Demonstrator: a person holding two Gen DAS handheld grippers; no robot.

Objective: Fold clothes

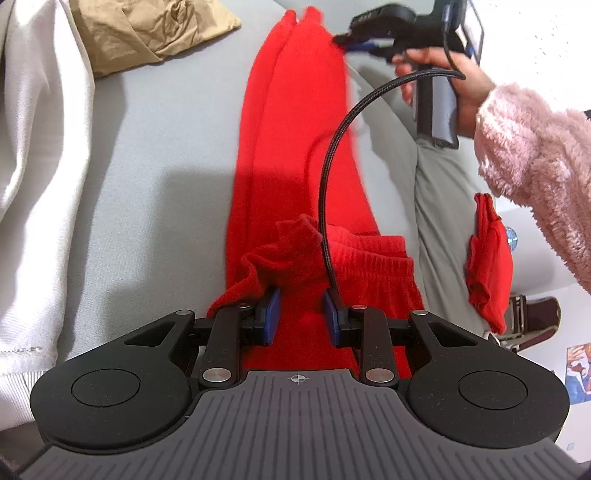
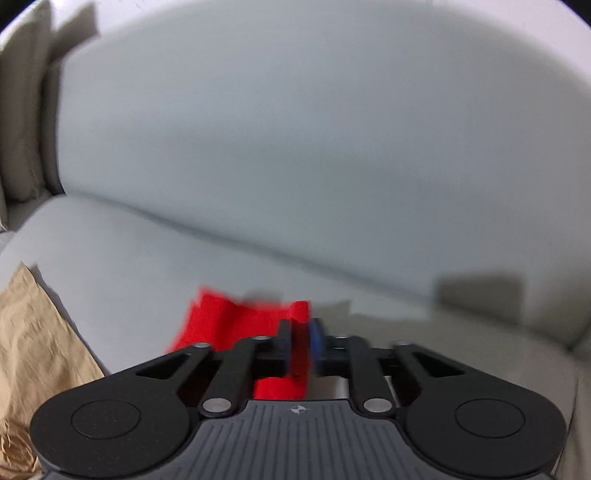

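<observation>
Red trousers [image 1: 295, 129] lie stretched lengthwise on a grey sofa seat [image 1: 166, 147], legs together and pointing away. My left gripper [image 1: 302, 314] is at the near waistband, shut on a raised bunch of the red cloth. At the far leg ends my right gripper [image 1: 341, 38], held by a hand in a fluffy pink sleeve [image 1: 535, 147], pinches the hem's right edge. The blurred right wrist view shows that gripper [image 2: 301, 343] shut on a strip of the red trousers [image 2: 229, 325].
A crumpled tan garment [image 1: 147, 33] lies at the far left of the seat, a white garment [image 1: 37, 184] along the left side. A small folded red garment [image 1: 489, 258] rests on the sofa's right edge. A black cable [image 1: 332, 147] arcs over the trousers. The backrest [image 2: 295, 147] rises behind.
</observation>
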